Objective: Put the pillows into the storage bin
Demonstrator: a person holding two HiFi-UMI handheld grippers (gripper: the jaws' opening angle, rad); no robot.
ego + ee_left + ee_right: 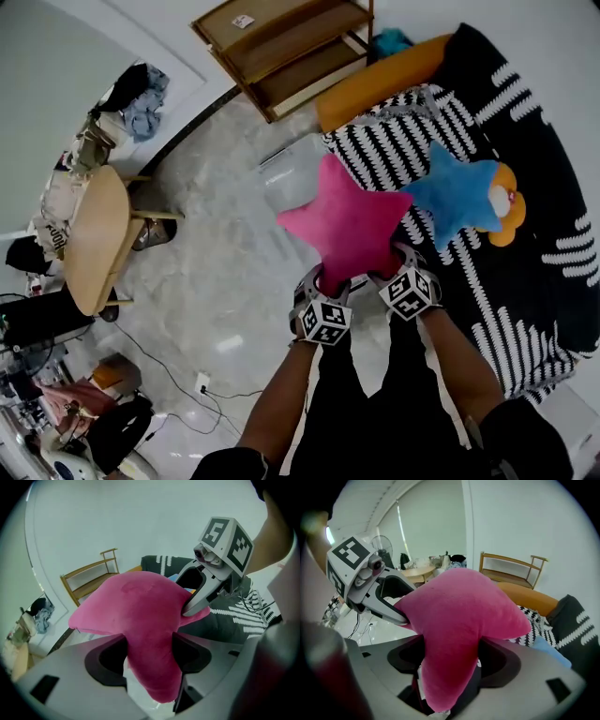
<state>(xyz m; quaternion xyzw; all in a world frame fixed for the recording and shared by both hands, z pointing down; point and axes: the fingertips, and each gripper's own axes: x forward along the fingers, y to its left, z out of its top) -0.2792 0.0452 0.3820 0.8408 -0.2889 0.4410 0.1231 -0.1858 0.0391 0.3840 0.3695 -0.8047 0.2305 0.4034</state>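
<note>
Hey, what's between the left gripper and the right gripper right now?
The pink star pillow: the left gripper and the right gripper each clamp one of its points. The head view shows it best.

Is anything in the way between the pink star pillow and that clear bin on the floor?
Nothing visible. The left gripper and right gripper grip the pillow in the air, and the bin stands just beyond it on the floor.

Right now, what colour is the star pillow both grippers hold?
The star pillow is bright pink, clearest in the head view.
</note>
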